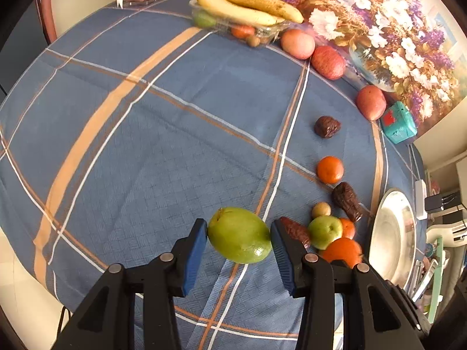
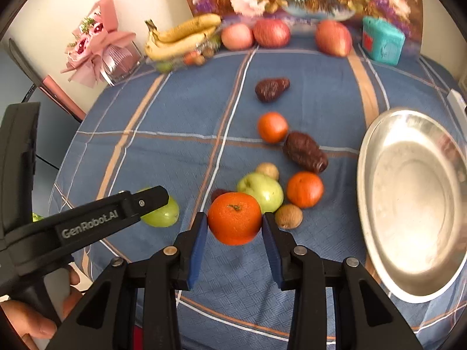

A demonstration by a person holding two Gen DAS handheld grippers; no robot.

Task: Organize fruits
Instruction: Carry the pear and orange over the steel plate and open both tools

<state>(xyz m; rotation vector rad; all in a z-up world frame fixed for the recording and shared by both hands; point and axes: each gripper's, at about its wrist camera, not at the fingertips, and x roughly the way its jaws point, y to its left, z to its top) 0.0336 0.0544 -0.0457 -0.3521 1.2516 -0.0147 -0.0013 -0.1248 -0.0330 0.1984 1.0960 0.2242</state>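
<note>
My left gripper (image 1: 238, 234) is shut on a green mango (image 1: 239, 235), held just above the blue checked tablecloth; the mango also shows in the right wrist view (image 2: 162, 214) behind the left gripper's black body. My right gripper (image 2: 235, 221) is shut on an orange (image 2: 235, 218). Beside it lie a green apple (image 2: 261, 191), another orange (image 2: 304, 189), a kiwi (image 2: 289, 216), a small tan fruit (image 2: 268, 170), two dark wrinkled fruits (image 2: 305, 152) (image 2: 271, 89) and a third orange (image 2: 272, 127). A steel plate (image 2: 414, 204) lies to the right.
At the table's far edge stand a clear tray with bananas (image 2: 184, 38), three red apples (image 2: 271, 32), a teal box (image 2: 382, 40) and a flower painting (image 1: 376, 29). A pink bouquet (image 2: 99, 39) stands at the back left. The table edge runs close below both grippers.
</note>
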